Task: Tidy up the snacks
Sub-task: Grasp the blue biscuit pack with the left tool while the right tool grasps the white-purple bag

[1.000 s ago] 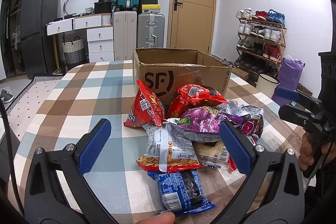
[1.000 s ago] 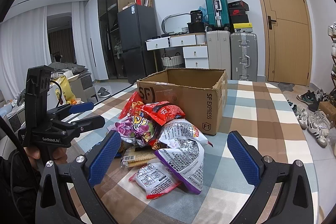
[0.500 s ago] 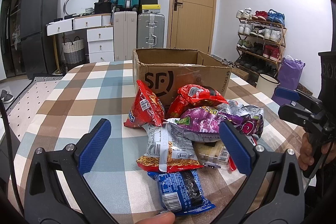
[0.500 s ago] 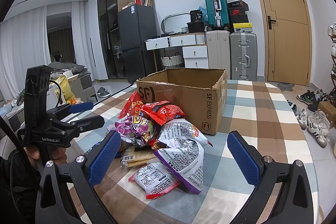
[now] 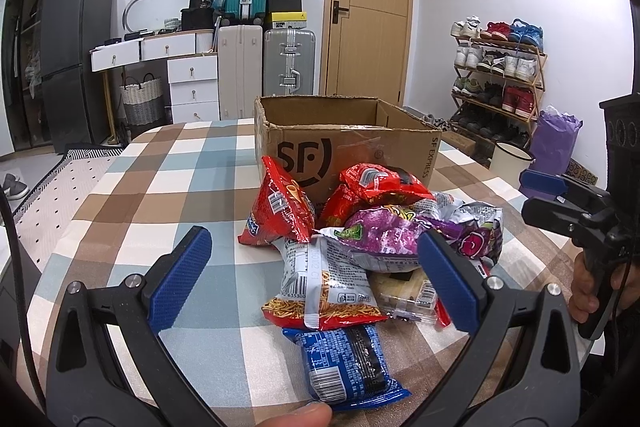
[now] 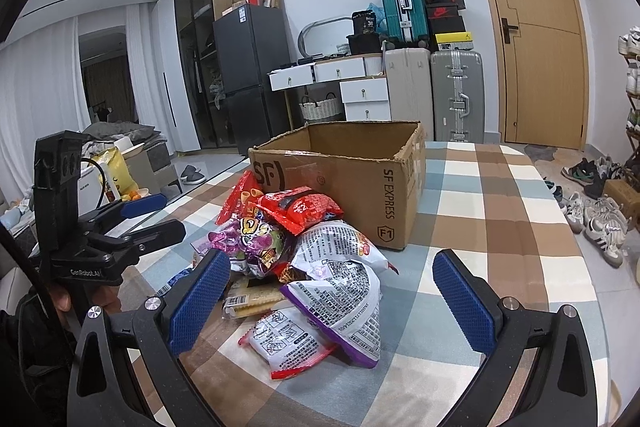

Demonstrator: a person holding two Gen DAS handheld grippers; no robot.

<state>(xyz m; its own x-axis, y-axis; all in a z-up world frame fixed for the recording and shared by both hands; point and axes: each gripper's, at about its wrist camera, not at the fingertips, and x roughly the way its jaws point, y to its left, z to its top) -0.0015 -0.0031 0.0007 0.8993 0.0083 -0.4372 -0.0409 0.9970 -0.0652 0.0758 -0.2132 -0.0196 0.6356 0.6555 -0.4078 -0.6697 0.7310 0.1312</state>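
A pile of snack bags lies on the checked tablecloth in front of an open SF cardboard box (image 5: 348,147), also in the right wrist view (image 6: 340,171). It holds a red chip bag (image 5: 280,211), a purple bag (image 5: 384,231), a noodle packet (image 5: 324,283) and a blue packet (image 5: 344,359). My left gripper (image 5: 316,275) is open and empty, just short of the pile. My right gripper (image 6: 332,291) is open and empty, over the pile's near side, above a white-purple bag (image 6: 344,291).
The round table (image 5: 132,187) drops off at left and near edges. Suitcases (image 5: 248,23), drawers and a fridge stand behind. A shoe rack (image 5: 496,75) stands at the right. Each gripper shows in the other's view: the right one (image 5: 576,203), the left one (image 6: 132,215).
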